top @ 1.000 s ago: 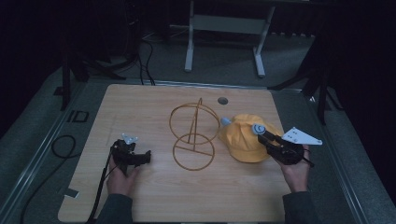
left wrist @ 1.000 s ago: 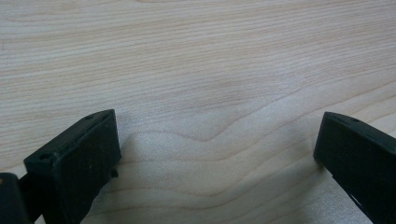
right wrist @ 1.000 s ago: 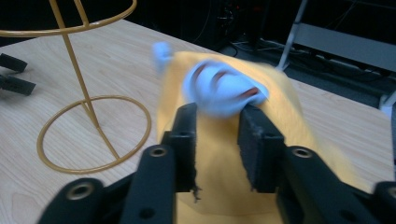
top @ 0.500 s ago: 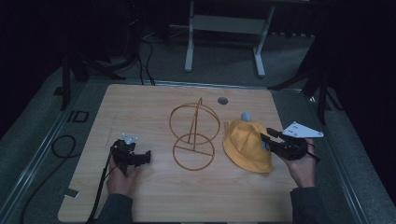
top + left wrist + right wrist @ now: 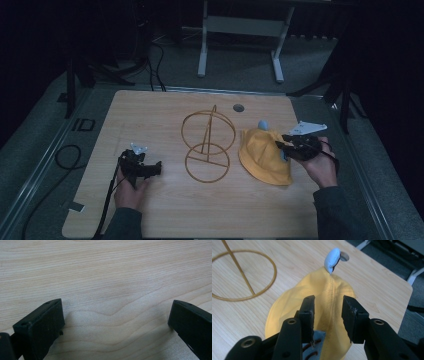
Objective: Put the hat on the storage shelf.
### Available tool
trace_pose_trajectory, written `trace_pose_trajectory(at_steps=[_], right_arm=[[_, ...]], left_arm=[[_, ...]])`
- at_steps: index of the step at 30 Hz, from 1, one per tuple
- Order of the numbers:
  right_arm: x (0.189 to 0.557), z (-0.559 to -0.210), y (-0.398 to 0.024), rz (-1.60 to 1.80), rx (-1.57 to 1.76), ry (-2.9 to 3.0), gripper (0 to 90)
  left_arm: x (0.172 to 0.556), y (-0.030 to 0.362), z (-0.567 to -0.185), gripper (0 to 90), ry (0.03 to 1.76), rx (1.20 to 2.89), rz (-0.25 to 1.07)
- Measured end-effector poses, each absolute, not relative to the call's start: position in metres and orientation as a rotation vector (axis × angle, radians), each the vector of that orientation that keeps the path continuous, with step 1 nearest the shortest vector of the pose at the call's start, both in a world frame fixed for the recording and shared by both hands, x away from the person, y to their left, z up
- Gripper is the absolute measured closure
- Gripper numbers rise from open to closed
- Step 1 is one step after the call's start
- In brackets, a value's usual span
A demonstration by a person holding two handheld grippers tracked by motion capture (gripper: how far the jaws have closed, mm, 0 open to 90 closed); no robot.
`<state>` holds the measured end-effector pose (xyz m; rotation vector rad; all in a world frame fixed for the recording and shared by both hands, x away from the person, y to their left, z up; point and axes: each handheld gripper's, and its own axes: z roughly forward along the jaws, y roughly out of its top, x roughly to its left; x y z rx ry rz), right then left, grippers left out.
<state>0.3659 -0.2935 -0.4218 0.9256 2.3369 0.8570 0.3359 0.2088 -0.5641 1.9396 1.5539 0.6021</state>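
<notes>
A yellow cloth hat (image 5: 261,156) with a pale blue tip (image 5: 262,124) lies on the wooden table (image 5: 150,115), right of a gold wire stand (image 5: 207,145). My right gripper (image 5: 279,145) hovers at the hat's right edge. In the right gripper view its jaws stand a little apart over the hat (image 5: 329,290), with no fabric visibly pinched in the right gripper (image 5: 328,301). A blue patch (image 5: 318,338) shows under one jaw. My left gripper (image 5: 158,167) rests on bare wood left of the stand. In its own view the left gripper (image 5: 117,303) is wide open and holds nothing.
A round hole (image 5: 238,107) sits in the table near its far edge. A black cable (image 5: 65,155) loops on the grey floor to the left. The legs of a metal frame (image 5: 276,65) stand behind the table.
The hat has slid away from the stand toward the near right and flattened out, along with my right gripper. The left gripper has not moved.
</notes>
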Motion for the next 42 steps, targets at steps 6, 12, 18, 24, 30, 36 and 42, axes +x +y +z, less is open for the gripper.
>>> trace_pose_trajectory(at_steps=[6,12,18,24,30,36,42], right_arm=[[0.378,-0.42,-0.286,0.764,0.924,2.424,61.2],[0.398,-0.418,-0.277,0.64,0.958,2.526,61.9],[0.414,-0.414,-0.266,0.541,1.01,2.604,57.8],[0.431,-0.416,-0.257,0.413,1.037,2.688,63.1],[0.435,-0.415,-0.249,0.28,0.953,2.74,82.6],[0.435,-0.409,-0.246,0.233,0.854,2.769,84.1],[0.433,-0.398,-0.243,0.209,0.785,2.773,84.3]], left_arm=[[0.336,0.209,-0.564,0.4,1.556,1.936,0.602],[0.336,0.209,-0.564,0.4,1.553,1.941,0.604],[0.336,0.209,-0.564,0.3,1.555,1.936,0.603],[0.336,0.209,-0.564,0.4,1.554,1.94,0.602],[0.336,0.209,-0.564,0.4,1.554,1.94,0.601],[0.336,0.209,-0.564,0.4,1.554,1.94,0.602],[0.336,0.209,-0.564,0.3,1.553,1.942,0.603]])
